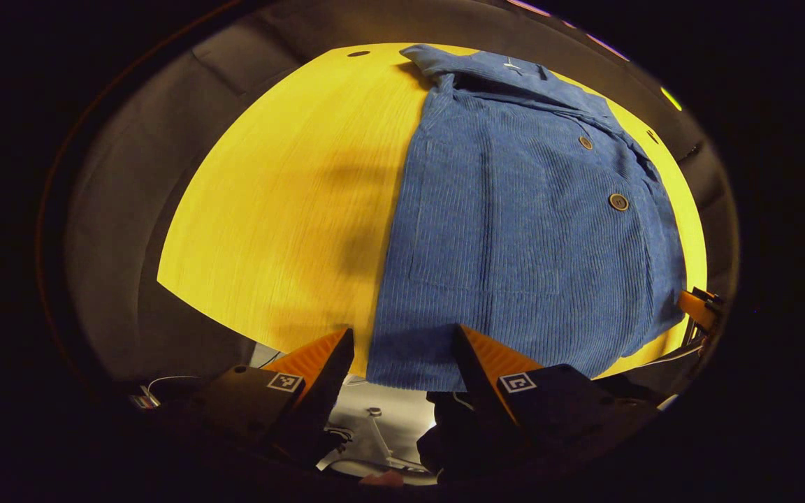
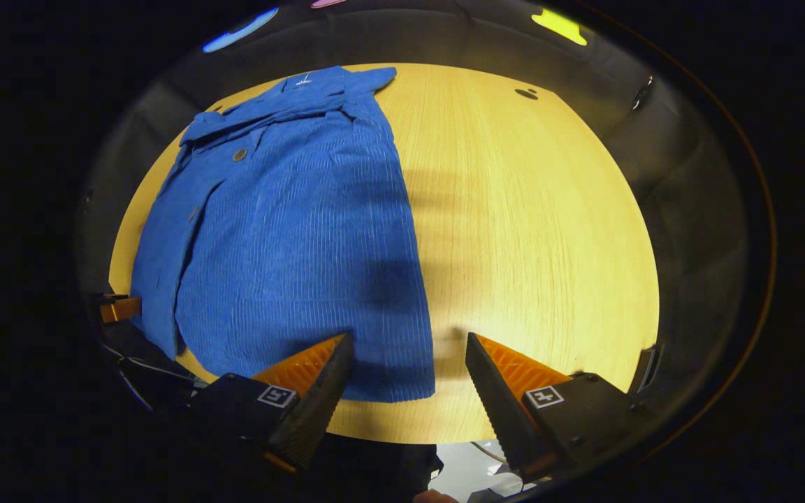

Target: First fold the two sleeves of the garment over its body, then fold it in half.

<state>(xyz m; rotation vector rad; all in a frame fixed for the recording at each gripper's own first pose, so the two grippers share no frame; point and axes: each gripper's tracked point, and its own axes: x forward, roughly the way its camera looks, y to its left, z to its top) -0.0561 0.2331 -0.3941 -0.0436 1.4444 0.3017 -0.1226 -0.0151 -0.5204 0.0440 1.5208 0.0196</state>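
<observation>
Left gripper view, left to right: bare wooden table (image 1: 284,209) fills the left half of the frame, with a soft shadow across it; the blue corduroy garment (image 1: 514,237) takes up the centre and right, collar at the top of the frame, hem at the bottom, two buttons (image 1: 618,202) down its right side. Sleeves already lie folded over the body (the shape reads as a plain rectangle). Left gripper (image 1: 402,349) at bottom centre, fingers spread wide apart, grasping nothing; the near hem edge sits in the gap between them, contact cannot be told. The other gripper shows as a small piece at the far right edge, beside the hem corner. Right gripper view, left to right: garment (image 2: 284,237) in the left and centre, collar at upper left; bare table (image 2: 535,223) on the right. Right gripper (image 2: 409,346) at bottom centre, released and wide open, its gap over the garment's near right hem corner.
</observation>
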